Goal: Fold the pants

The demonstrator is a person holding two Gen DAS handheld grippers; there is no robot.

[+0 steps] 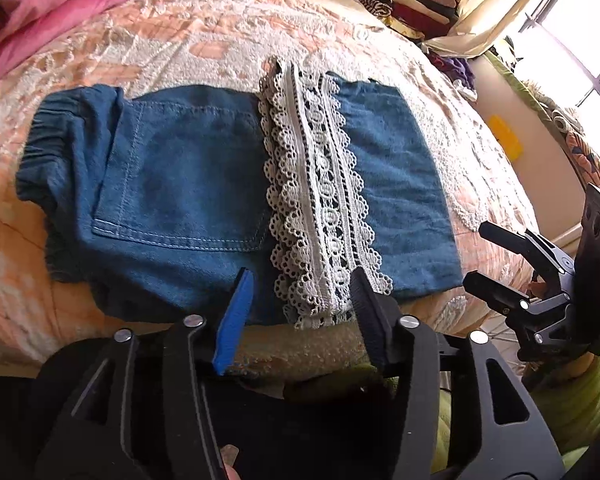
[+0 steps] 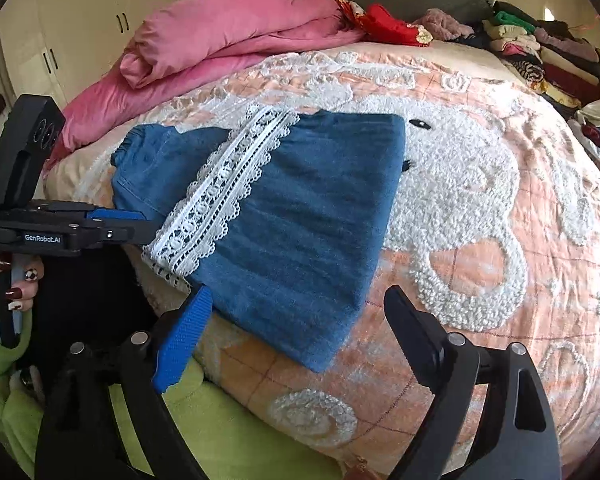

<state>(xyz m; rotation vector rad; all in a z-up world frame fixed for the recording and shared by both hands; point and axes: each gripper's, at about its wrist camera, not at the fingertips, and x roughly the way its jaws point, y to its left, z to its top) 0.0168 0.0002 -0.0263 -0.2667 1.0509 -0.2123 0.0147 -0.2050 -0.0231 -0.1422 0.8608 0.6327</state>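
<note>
One folded pair of pants (image 1: pixel 188 184) lies mid-frame on the bed (image 1: pixel 180 32); two tools, left tool (image 1: pixel 300 300) and right tool (image 2: pixel 300 316), both spread, pinching nothing. Only the right view shows the hand (image 2: pixel 16 280), lower left.

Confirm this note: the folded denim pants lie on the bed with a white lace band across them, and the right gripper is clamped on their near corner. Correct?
Not quite. The right gripper is open and holds nothing: the right wrist view shows its fingers spread, clear of the cloth. The rest stands: the folded denim pants lie on the bed with the white lace band across them.
</note>
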